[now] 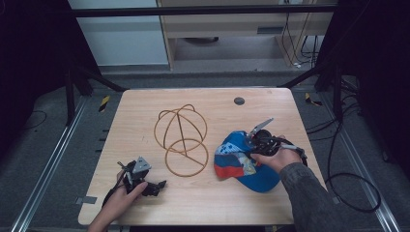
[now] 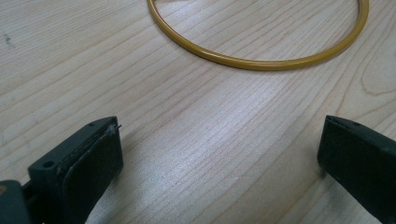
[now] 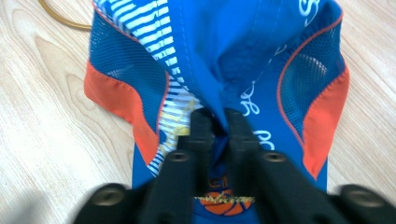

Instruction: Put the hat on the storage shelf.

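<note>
Two tools are at work here, one in each of my hands. My right tool [image 3: 217, 126] has its jaws pinched nearly together on a fold of the blue mesh-and-fabric cap with orange panels and striped trim [image 1: 239, 159], which lies on the right half of the pale wooden tabletop [image 1: 208, 198]. From the right gripper view the cloth bunches up between the jaws, with the crown spreading away from me and a corner of the stand's ring showing at the upper left.

My left tool [image 1: 145, 180] rests near the front left edge, jaws spread wide and gripping nothing; in the left gripper view only bare wood lies between them, and the base ring curves across just ahead.

Between my hands stands the golden wire hat stand, a round base ring with a domed frame of hoops [image 1: 183, 140]. It lies to the left of the cap and slightly farther from me, close beside it but, as far as I can tell, not touching. I judge the coming move to be lifting the cap and carrying it leftward over the dome. My right hand is the nearer one for that, while my left sits well placed to steady the base ring.
</note>
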The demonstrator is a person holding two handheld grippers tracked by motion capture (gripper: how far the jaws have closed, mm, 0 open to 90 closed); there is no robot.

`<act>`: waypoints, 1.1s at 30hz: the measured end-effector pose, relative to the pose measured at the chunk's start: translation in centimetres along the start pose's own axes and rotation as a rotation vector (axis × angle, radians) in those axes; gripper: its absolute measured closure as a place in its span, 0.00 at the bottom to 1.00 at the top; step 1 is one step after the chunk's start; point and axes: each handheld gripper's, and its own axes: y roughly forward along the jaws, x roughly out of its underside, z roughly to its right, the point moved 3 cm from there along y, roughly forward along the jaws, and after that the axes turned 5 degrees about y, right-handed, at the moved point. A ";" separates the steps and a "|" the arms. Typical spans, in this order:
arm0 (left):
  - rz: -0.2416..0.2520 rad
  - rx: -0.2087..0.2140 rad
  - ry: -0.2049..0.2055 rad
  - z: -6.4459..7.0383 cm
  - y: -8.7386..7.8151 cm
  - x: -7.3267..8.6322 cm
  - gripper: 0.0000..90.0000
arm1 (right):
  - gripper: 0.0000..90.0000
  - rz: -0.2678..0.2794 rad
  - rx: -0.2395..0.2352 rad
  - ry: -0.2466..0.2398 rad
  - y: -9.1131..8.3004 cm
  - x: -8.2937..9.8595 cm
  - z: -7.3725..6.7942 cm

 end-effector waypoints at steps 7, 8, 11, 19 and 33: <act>0.000 0.000 0.000 0.0 0.0 0.0 0.00 | 1.00 -0.001 -0.019 0.021 -0.6 -0.1 0.1; 0.000 0.000 0.000 0.0 0.0 0.0 0.00 | 1.00 -0.001 -0.019 0.021 -0.6 -0.1 0.1; 0.000 -0.001 0.000 0.0 0.0 0.0 0.00 | 1.00 0.011 -0.016 0.013 -1.8 -0.3 0.0; -0.001 -0.002 0.001 0.0 0.0 0.0 0.00 | 1.00 0.060 -0.006 -0.004 -4.8 -1.0 -0.3; -0.001 -0.002 0.000 0.0 0.0 0.0 0.00 | 1.00 0.171 0.018 -0.008 -10.5 -2.0 0.3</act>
